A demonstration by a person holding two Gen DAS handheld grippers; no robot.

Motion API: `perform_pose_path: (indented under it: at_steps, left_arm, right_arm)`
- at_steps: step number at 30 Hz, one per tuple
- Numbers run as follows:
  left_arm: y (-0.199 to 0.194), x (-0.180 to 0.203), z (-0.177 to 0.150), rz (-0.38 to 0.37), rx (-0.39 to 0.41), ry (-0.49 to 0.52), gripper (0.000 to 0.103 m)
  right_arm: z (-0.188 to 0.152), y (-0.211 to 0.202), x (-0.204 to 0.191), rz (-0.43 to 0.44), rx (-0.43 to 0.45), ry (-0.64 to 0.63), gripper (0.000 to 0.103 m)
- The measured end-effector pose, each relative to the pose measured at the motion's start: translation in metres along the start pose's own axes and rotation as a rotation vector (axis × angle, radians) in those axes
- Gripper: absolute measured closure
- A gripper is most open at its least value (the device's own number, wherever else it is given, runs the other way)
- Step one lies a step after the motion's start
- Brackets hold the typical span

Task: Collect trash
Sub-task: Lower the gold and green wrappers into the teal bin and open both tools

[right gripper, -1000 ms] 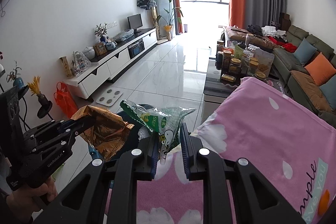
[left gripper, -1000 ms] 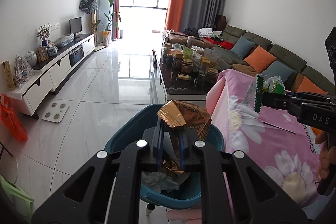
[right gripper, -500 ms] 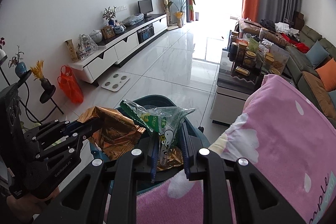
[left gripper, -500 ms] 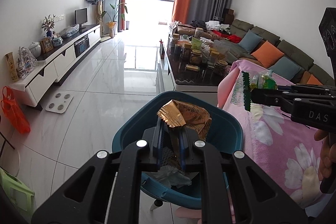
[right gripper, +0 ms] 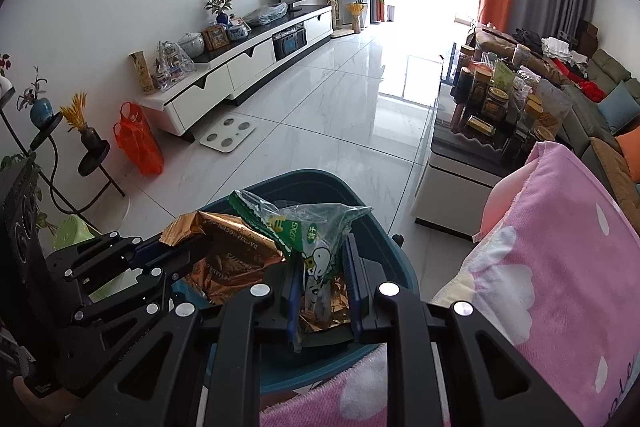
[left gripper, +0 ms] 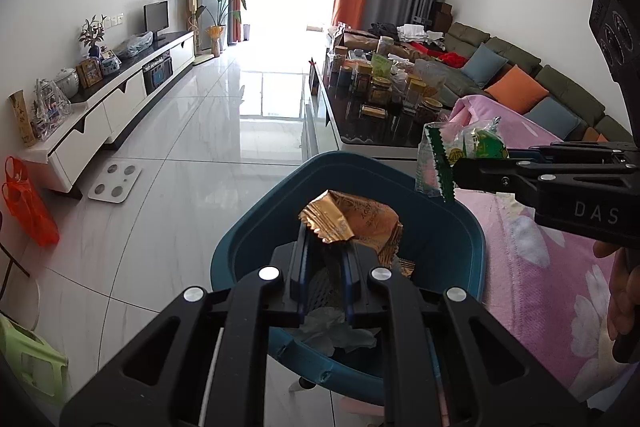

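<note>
- Left wrist view: left gripper [left gripper: 325, 251] clamps gold wrapper [left gripper: 352, 217] above teal bin [left gripper: 448, 247].
- Right gripper [right gripper: 322, 279] clamps green wrapper [right gripper: 308, 231] over the bin.

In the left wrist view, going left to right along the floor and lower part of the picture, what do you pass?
Green stool → orange plastic bag → white bathroom scale → gold wrapper held in the left gripper over the teal bin → green wrapper in the right gripper → pink blanket.
</note>
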State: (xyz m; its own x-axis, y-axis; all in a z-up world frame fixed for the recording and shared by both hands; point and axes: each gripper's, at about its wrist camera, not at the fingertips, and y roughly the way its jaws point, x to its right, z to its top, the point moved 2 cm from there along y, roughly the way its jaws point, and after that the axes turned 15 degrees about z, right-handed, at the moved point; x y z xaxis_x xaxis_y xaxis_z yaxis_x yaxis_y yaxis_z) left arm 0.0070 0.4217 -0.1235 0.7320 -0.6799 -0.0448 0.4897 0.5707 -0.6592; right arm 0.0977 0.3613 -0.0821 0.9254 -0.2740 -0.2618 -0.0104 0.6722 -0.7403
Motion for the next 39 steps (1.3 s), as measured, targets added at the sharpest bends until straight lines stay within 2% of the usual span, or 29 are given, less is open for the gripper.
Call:
perform_pose_path:
  at_steps: [6,10,13,18,19,22,24,25,26,31,32,34,39]
  left_arm:
    - [0.018,0.008,0.0,-0.001,-0.028,0.006,0.086]
    - [0.028,0.014,0.003,0.002,-0.038,0.013,0.081]
    - [0.033,0.018,0.002,0.009,-0.047,0.015,0.074]
    - [0.038,0.019,0.0,0.027,-0.058,0.007,0.07]
    - [0.038,0.019,-0.001,0.029,-0.06,0.008,0.067]
    - [0.038,0.021,-0.005,0.034,-0.072,0.013,0.048]
    - [0.037,0.023,-0.004,0.041,-0.06,0.018,0.047]
    - [0.035,0.023,-0.005,0.042,-0.059,0.019,0.043]
    - [0.034,0.023,-0.005,0.047,-0.057,0.017,0.038]
    - [0.022,0.013,-0.006,0.068,-0.03,-0.015,0.024]
    - [0.019,0.01,-0.005,0.073,-0.025,-0.024,0.021]
    - [0.012,0.003,-0.006,0.08,-0.011,-0.046,0.017]
    - [-0.007,-0.014,-0.003,0.098,0.026,-0.088,0.009]
  right_arm:
    - [0.001,0.013,0.004,-0.01,-0.043,0.003,0.085]
    - [0.003,0.021,0.009,-0.012,-0.067,0.008,0.083]
    - [0.003,0.025,0.012,-0.009,-0.083,0.01,0.081]
    - [0.002,0.031,0.013,-0.013,-0.098,0.013,0.077]
    - [0.002,0.032,0.014,-0.013,-0.1,0.014,0.075]
    - [0.0,0.033,0.016,-0.015,-0.109,0.019,0.069]
    - [0.0,0.033,0.016,-0.016,-0.11,0.021,0.069]
    - [0.0,0.033,0.017,-0.015,-0.11,0.021,0.066]
    - [0.0,0.033,0.017,-0.016,-0.11,0.021,0.059]
    - [0.001,0.028,0.018,-0.003,-0.092,0.029,0.05]
    - [0.001,0.026,0.019,0.004,-0.084,0.032,0.043]
    - [0.002,0.023,0.018,0.016,-0.067,0.039,0.037]
    - [0.005,0.009,0.014,0.028,-0.025,0.032,0.036]
